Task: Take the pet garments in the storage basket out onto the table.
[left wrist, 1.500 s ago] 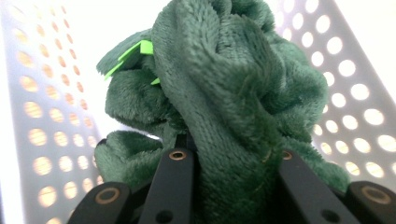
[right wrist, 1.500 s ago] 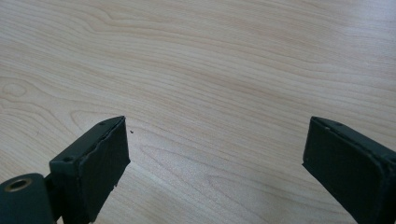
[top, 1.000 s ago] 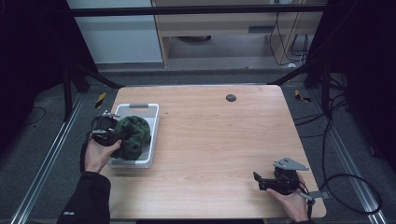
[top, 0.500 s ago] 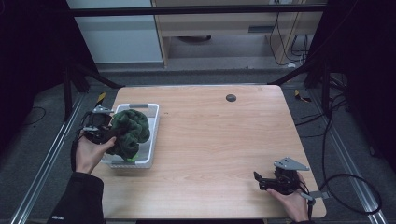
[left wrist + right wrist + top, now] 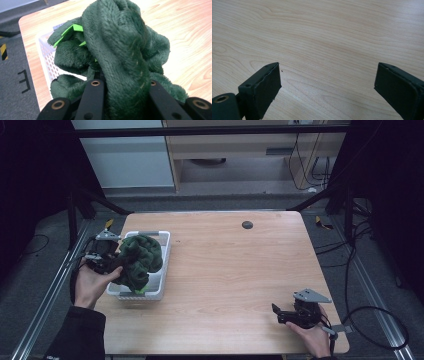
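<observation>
Cloth (image 5: 139, 261), dark green and plush, hangs bunched in your left claw (image 5: 111, 262) at the nine o'clock edge of the desk (image 5: 240, 270), lifted over the white basket (image 5: 161, 270) so that its lower folds dip toward the basket's inside. In the left gripper view the cloth (image 5: 120, 50) fills the space between the two black jaws, which press in on a thick fold from either side, so this claw is clamped on the cloth; a bright green tag (image 5: 71, 30) pokes out of the folds toward eleven o'clock, and the basket's perforated wall (image 5: 48, 60) shows beneath at nine o'clock. Your left hand (image 5: 90, 285) wraps the gripper from below, just off the desk's edge. Your right claw (image 5: 277, 314) sits low near the five o'clock corner of the desk, well apart from the basket, pointing toward nine o'clock, with your right hand (image 5: 312, 337) behind it. In the right gripper view its jaws stand wide apart over bare wood, with nothing between them. A small dark round disc (image 5: 247, 224) lies on the desk toward twelve o'clock.
</observation>
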A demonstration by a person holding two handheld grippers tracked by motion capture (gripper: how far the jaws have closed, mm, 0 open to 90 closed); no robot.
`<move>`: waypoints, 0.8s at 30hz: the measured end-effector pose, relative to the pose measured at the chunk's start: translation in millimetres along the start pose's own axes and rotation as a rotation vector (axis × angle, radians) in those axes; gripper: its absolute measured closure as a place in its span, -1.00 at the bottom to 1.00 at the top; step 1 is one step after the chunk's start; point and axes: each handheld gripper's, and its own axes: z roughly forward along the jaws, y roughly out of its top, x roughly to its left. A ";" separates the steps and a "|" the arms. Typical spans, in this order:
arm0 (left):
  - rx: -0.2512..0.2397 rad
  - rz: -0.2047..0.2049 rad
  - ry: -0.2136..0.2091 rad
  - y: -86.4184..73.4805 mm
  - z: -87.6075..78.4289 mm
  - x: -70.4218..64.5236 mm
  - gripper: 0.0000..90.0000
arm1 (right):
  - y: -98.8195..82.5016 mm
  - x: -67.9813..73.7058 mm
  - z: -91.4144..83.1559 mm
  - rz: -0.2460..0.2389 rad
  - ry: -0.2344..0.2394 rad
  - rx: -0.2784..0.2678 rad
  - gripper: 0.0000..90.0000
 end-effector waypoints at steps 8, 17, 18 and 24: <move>-0.003 0.037 -0.020 6.1 -9.2 -11.0 0.75 | 0.5 -0.2 -1.4 0.005 -0.003 -0.007 -0.85; -0.010 0.084 -0.051 12.3 -15.8 -27.4 0.75 | 0.8 -0.1 -2.2 -0.002 -0.008 -0.015 -0.85; -0.009 0.090 -0.056 13.1 -15.9 -29.3 0.75 | 0.7 -0.1 -2.2 -0.005 -0.010 -0.015 -0.85; -0.004 0.126 -0.081 19.0 -13.6 -41.4 0.75 | 0.8 -0.6 -3.0 -0.010 -0.017 -0.025 -0.85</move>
